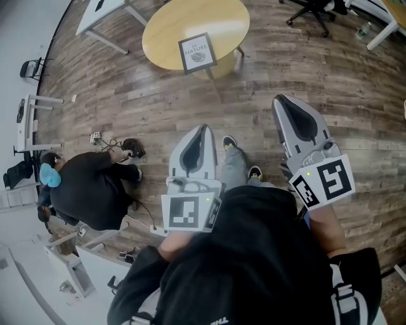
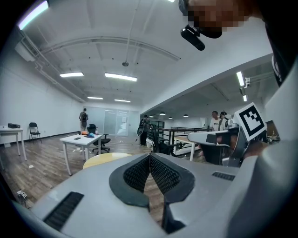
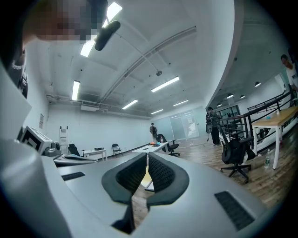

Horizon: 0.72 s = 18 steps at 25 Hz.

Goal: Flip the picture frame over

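Underfoot, a wooden plank floor (image 1: 317, 95) fills most of the head view, and a round yellow surface (image 1: 171, 32) stands on it ahead of the person holding the tools. To the left, well apart from that surface, a crouching person (image 1: 89, 187) in a black top is bent low over the floor beside some cables (image 1: 114, 145). A white desk (image 1: 104, 9) shows at the upper left edge and a black office chair (image 1: 314, 13) at the upper right. Both tools are held out level above the floor, side by side and short of the round surface, each with its marker cube (image 1: 188, 214) close to the holder's body. The left claw (image 1: 204, 129) points toward the round surface. In the left gripper view its dark ribbed pads (image 2: 158, 173) are pressed together at the tip with nothing between them, and the yellow top shows beyond them to the left. The right claw (image 1: 279, 99) reaches a little further forward. In the right gripper view its pads (image 3: 159, 175) are likewise pressed together on nothing, with only a sliver of yellow and floor visible through the gap lower down. The picture frame (image 1: 197, 52) is at the near edge of the round surface, apparently standing propped, its dark border and white printed face turned toward the holder. It is well apart from both claws and neither touches it. Smallest of all, the holder's shoes (image 1: 229, 142) show on the floor between the two tools.
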Each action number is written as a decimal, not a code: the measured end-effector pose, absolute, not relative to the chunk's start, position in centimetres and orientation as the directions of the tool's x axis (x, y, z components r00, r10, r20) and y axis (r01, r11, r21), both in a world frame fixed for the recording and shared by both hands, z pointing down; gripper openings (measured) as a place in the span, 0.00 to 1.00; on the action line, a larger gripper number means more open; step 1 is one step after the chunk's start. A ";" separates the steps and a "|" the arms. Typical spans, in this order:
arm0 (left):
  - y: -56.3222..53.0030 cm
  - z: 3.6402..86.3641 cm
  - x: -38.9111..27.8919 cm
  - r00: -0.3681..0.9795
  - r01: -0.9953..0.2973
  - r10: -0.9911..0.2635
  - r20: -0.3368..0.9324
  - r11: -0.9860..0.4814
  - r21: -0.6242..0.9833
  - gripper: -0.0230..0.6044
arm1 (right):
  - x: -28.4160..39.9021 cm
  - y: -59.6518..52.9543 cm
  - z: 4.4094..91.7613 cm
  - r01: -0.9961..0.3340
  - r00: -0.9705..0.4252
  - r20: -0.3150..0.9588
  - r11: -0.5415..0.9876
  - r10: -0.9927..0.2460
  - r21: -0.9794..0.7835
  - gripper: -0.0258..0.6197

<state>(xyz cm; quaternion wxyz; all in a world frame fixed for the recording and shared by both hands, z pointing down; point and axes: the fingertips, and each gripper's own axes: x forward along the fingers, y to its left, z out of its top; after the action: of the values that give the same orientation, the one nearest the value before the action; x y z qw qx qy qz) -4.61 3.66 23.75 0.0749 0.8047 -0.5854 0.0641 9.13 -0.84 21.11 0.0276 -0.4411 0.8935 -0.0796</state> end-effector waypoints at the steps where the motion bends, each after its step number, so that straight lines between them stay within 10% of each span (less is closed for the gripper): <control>1: 2.6 23.8 -5.0 0.307 -0.952 -0.932 0.192 -0.303 0.050 0.07 | 8.6 -1.7 21.2 -0.784 -0.610 0.026 0.599 -0.792 -0.164 0.08; 18: -14.3 23.6 -14.0 0.344 -0.938 -0.925 0.162 -0.331 0.098 0.07 | 0.8 -18.7 20.9 -0.777 -0.629 0.093 0.622 -0.772 -0.096 0.08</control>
<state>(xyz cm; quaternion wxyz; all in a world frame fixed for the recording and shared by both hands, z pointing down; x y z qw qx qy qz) -14.01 -14.28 23.64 0.0870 0.8150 -0.5716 0.0383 0.78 -18.67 20.90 -0.0212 -0.4300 0.9003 -0.0636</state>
